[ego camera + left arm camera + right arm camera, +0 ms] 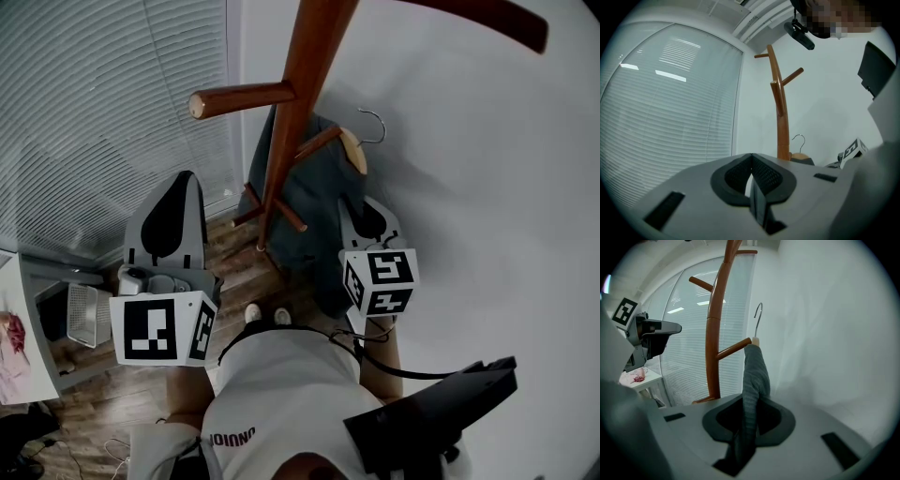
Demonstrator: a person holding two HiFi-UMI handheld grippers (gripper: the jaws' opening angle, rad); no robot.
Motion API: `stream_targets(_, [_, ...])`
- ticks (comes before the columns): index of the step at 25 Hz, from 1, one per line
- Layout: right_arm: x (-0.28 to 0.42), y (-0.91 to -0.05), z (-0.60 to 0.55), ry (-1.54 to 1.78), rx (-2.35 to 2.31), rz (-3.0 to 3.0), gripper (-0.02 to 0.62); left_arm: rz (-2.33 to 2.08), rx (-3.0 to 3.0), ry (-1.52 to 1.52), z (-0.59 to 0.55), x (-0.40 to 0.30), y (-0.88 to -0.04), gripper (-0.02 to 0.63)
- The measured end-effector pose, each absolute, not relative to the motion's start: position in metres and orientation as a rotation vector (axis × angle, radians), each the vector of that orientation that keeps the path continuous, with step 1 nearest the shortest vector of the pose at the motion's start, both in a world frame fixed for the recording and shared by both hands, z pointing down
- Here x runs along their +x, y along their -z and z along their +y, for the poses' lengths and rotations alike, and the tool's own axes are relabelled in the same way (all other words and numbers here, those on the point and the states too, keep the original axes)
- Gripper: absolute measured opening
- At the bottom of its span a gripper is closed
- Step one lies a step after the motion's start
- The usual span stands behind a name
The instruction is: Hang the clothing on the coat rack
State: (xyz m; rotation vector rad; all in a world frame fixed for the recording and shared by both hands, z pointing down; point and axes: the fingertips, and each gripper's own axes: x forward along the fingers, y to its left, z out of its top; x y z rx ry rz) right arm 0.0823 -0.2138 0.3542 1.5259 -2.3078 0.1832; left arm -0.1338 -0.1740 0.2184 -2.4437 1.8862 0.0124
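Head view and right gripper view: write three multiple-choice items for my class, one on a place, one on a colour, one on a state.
1. In the head view, where are the window blinds relative to the coat rack? A left of it; B right of it; C under it.
2. What colour is the coat rack? A white; B black; C brown.
3. The right gripper is: A open, empty; B shut on the grey garment; C shut on a peg.
Answers: 1 A, the slats fill the left side; 2 C, reddish-brown wood; 3 B, its jaws pinch the cloth.
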Motion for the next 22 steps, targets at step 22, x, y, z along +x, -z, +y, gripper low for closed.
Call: stream_targets(22, [0.066,-0.376,-0.215,-0.175,1.442,-2.264,0.060,1.956,-2.426,-0.008,-0.168,-0.151,-0.228,0.014])
